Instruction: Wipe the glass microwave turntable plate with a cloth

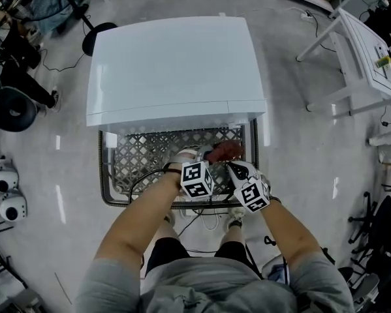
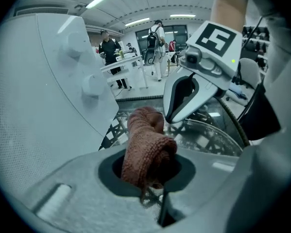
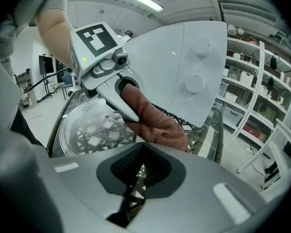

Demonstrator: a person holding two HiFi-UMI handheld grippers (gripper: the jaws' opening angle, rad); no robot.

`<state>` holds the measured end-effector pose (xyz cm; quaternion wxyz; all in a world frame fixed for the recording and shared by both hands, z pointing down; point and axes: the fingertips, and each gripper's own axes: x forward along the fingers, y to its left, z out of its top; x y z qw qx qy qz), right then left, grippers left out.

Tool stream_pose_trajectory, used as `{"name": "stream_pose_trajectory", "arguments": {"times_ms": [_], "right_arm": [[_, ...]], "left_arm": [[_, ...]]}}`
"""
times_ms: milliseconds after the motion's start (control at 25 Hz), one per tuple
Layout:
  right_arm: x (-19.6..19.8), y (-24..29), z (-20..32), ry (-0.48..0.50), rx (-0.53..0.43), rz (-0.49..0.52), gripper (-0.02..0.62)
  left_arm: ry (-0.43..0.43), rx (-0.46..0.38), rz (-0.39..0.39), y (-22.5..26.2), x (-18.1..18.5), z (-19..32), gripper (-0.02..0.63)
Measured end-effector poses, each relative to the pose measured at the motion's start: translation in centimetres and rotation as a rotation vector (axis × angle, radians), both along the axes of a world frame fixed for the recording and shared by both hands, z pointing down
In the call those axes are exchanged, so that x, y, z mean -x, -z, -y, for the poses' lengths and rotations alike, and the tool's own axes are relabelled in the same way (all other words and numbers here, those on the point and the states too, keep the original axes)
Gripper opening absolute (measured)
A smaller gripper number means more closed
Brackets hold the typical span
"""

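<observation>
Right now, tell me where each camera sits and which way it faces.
Head view: on the head, facing down at the microwave and table; both arms, the left tool and right tool show.
Left gripper view: on the left tool, looking along its jaws, shut on the cloth, toward plate and right tool; the right arm shows.
Right gripper view: on the right tool, looking past its jaws at the left tool, cloth and plate; the left arm shows.
Shared: the gripper views face each other; both show cloth, plate, microwave.

Plate (image 3: 82, 123) on rack (image 1: 143, 158) — microwave (image 1: 175, 64) behind
</observation>
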<state>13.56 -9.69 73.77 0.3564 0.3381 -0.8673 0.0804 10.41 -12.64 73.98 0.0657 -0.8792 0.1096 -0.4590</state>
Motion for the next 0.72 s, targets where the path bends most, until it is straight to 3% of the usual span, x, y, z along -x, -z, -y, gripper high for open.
{"name": "stream_pose_trajectory", "arguments": {"times_ms": [720], "right_arm": [[-0.1, -0.2, 0.0, 0.012, 0.004, -0.066, 0.008]], "left_arm": [[0.117, -0.013, 0.133, 0.8, 17.3, -0.9, 0.057]]}}
